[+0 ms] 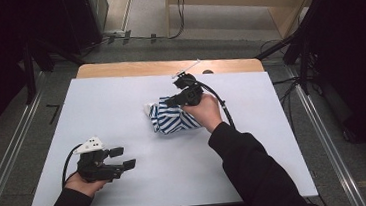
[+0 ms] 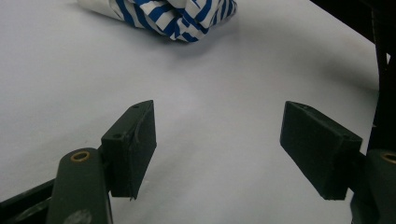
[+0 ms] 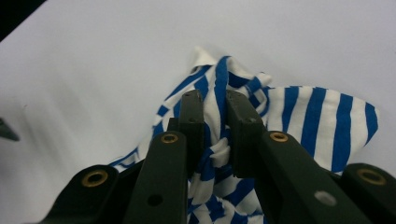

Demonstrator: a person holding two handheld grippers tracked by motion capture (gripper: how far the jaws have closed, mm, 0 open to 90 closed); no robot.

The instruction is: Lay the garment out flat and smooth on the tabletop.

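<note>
A white sheet point(image 1: 122, 118) covers the worktop point(image 1: 133, 68), whose bare wooden far edge shows beyond it, with grey floor point(image 1: 18, 132), black cables point(image 1: 181, 13) and dark stands point(image 1: 302, 52) around.

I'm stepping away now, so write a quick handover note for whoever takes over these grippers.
Right gripper: jaws pinched on a fold of the blue-and-white striped cloth, bunched mid-table.
Left gripper: open, nothing between the jaws, low over the white table cover at the near left, apart from the cloth.
Done: cloth gripped by the right gripper.
Left: cloth is crumpled, not yet spread or folded; the left gripper likely needs a second hold.
</note>
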